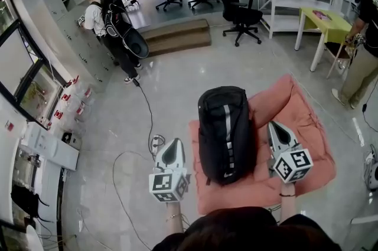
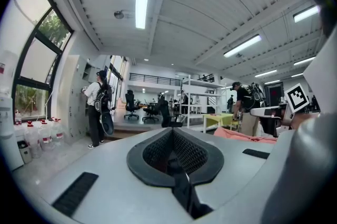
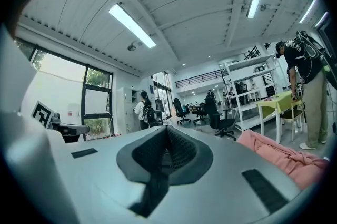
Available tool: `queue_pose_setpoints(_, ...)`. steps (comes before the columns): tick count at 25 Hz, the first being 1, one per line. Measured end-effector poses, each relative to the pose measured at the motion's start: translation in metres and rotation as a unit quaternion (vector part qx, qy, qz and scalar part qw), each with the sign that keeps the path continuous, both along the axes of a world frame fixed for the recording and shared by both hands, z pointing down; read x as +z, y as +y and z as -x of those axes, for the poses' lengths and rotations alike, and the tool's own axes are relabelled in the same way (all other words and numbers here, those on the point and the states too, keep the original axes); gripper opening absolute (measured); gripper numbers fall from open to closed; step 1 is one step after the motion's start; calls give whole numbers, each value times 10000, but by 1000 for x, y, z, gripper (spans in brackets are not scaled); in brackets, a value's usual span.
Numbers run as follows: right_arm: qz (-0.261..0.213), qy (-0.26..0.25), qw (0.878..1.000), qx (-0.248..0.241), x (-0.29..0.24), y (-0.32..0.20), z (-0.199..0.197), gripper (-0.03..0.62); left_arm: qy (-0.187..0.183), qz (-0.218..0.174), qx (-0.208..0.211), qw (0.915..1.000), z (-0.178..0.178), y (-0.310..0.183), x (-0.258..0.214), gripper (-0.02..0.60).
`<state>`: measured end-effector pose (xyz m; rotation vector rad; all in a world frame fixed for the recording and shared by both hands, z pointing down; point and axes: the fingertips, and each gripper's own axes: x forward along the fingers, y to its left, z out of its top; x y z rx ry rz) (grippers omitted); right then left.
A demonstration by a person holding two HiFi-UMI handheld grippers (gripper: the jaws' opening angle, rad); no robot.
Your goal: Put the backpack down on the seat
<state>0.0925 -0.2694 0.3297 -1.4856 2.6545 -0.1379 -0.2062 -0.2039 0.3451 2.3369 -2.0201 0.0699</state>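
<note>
A black backpack (image 1: 225,133) lies flat on a salmon-pink cushion seat (image 1: 298,126), straps out of sight. My left gripper (image 1: 172,143) hovers just left of the backpack, over the cushion's left edge, jaws shut and holding nothing. To the right of the backpack, above the cushion, my right gripper (image 1: 273,126) is also shut and empty. In the left gripper view the shut jaws of the left gripper (image 2: 171,150) point level across the room, with the pink seat (image 2: 241,135) at the right. The right gripper (image 3: 166,150) shows likewise shut in its own view, the seat (image 3: 287,157) at lower right. Neither gripper view shows the backpack.
A cable (image 1: 147,117) and a power strip (image 1: 157,142) lie on the floor left of the seat. A person with a backpack (image 1: 109,19) stands at lockers far left. Office chairs (image 1: 239,10), a wooden step (image 1: 177,36), a yellow-green table (image 1: 322,22) and another person (image 1: 360,64) stand beyond.
</note>
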Motion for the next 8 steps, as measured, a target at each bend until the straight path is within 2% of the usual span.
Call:
queue_pose_setpoints(4,-8,0,10000,-38,1,-1,-4,14,7,-8,-56,10000,-6,-1,-3,14)
queue_pose_setpoints(8,-71,-9,10000,-53,-2,-3,-6,14,-182,-65,-62,9998,-10,-5,-5,15)
